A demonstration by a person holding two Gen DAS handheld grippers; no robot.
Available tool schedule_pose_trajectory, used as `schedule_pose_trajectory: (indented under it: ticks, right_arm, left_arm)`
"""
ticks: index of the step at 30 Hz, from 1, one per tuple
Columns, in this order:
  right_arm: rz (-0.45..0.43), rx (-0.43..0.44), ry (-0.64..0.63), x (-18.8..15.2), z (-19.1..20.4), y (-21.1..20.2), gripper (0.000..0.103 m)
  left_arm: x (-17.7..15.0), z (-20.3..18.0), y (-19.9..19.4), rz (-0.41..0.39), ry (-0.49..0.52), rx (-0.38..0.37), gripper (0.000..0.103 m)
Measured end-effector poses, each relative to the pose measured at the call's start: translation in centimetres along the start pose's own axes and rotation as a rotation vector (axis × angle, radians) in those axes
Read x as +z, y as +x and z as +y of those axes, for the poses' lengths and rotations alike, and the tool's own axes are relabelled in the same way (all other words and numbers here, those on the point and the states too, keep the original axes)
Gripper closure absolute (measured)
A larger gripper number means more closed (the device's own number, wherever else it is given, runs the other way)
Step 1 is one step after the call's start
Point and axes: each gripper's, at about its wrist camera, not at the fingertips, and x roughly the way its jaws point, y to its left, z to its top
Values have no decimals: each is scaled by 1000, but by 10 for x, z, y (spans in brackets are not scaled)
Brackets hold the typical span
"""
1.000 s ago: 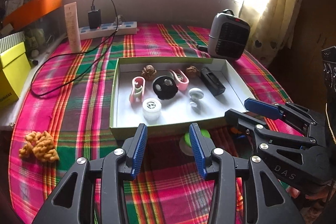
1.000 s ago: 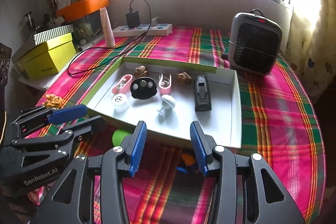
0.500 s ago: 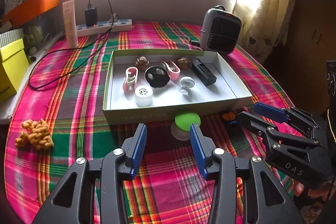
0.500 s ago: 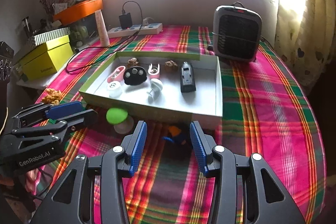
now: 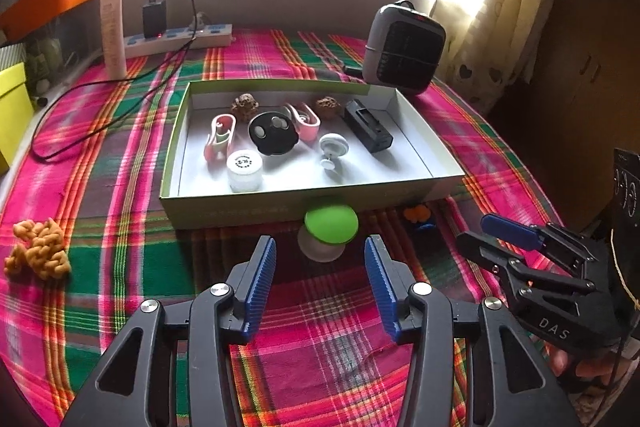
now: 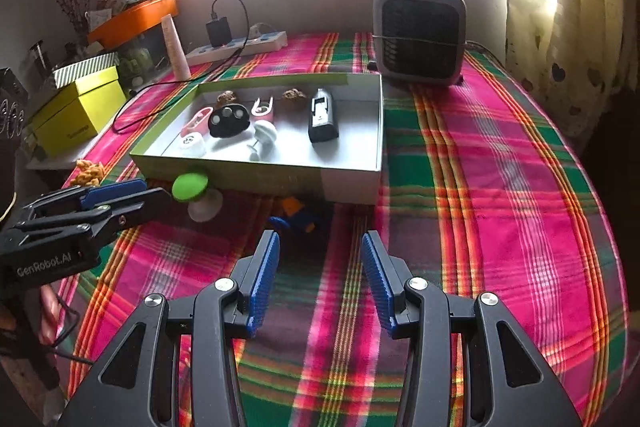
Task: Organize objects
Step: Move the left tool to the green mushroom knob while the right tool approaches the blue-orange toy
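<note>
Left wrist view shows the left gripper low over the counter, with its blue fingers opening and nothing between them. Just ahead sits a green mushroom toy, tipped over on its white stem, right against the front wall of the box. My guess is the fingers are spreading so they can fit around the round green cap.

From the right wrist view, the right gripper has its fingers wide apart too, and it holds nothing. A little orange and blue toy lies just ahead of it, close to the box wall. It looks like each gripper has picked its own toy to grab.

Inside the box lie things that seem put away already: two pink clips, a black round thing, a white jar, a white knob, a black bar and two brown lumps. The mushroom and the small toy are not in there yet. A yellow-brown lump also sits alone on the cloth, well apart on the left.

A bright pink and green checked cloth covers the counter. A grey heater stands behind the box. A power strip with a black plug sits by the wall, under a sunny window. Yellow boxes and an orange tray are at the side, and a curtain hangs on the right.
</note>
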Motion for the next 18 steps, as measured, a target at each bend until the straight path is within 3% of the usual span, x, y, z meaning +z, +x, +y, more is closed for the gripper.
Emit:
schedule_pose_trajectory:
  ticks: [18]
  right_arm:
    - [44, 43, -12, -2, 3, 14, 58]
  left_arm:
    - [6, -12, 26, 44, 55, 23, 58]
